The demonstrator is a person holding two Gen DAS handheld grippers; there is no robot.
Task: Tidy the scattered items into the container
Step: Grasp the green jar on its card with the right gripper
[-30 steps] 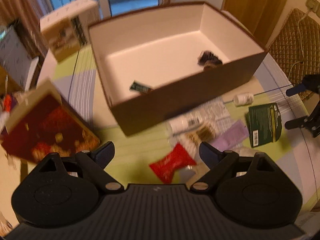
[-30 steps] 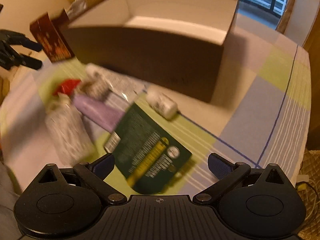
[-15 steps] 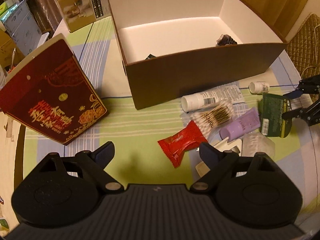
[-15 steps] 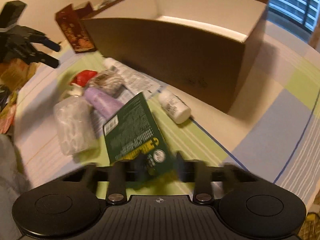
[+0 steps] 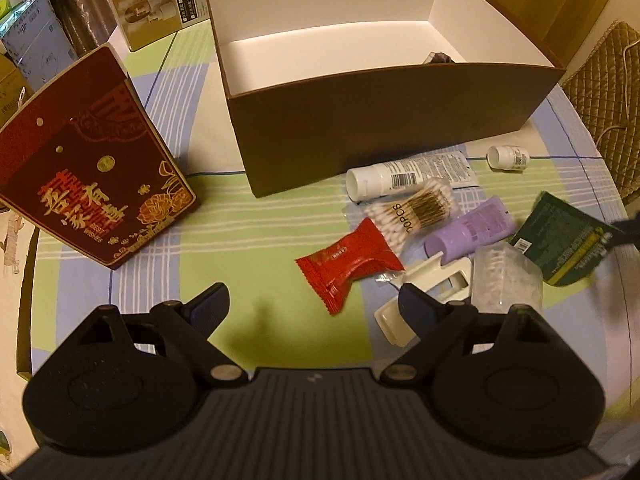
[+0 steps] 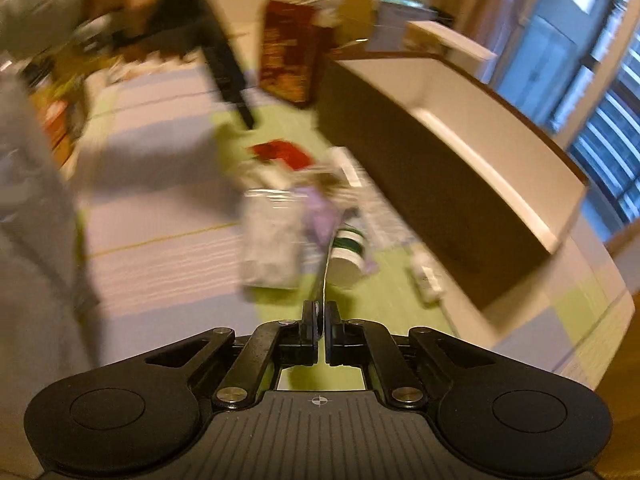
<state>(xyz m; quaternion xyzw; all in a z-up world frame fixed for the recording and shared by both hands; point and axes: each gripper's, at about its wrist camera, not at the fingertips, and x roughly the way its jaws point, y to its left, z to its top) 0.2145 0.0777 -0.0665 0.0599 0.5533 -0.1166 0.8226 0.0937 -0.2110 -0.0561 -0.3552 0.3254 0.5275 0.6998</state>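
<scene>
The brown box [image 5: 384,128] with a white inside stands at the back of the table; a dark item [image 5: 438,57] lies in it. In front lie a red packet [image 5: 348,263], cotton swabs [image 5: 416,212], a white tube [image 5: 380,180], a purple tube [image 5: 470,232], a small white bottle [image 5: 507,157] and a clear plastic pack [image 5: 505,280]. My left gripper [image 5: 314,306] is open and empty, low over the table beside the red packet. My right gripper [image 6: 320,320] is shut on the green packet [image 5: 564,240], seen edge-on in the right wrist view [image 6: 325,276] and tilted up off the table.
A red gift box [image 5: 92,184] stands at the left and a beige carton [image 5: 156,4] behind it. A white plastic holder [image 5: 424,292] lies by my left gripper's right finger. The box also shows in the right wrist view [image 6: 460,184], to the right.
My right gripper closed on the green packet and lifted its edge, swinging left. My left gripper drew back and lowered toward the red packet.
</scene>
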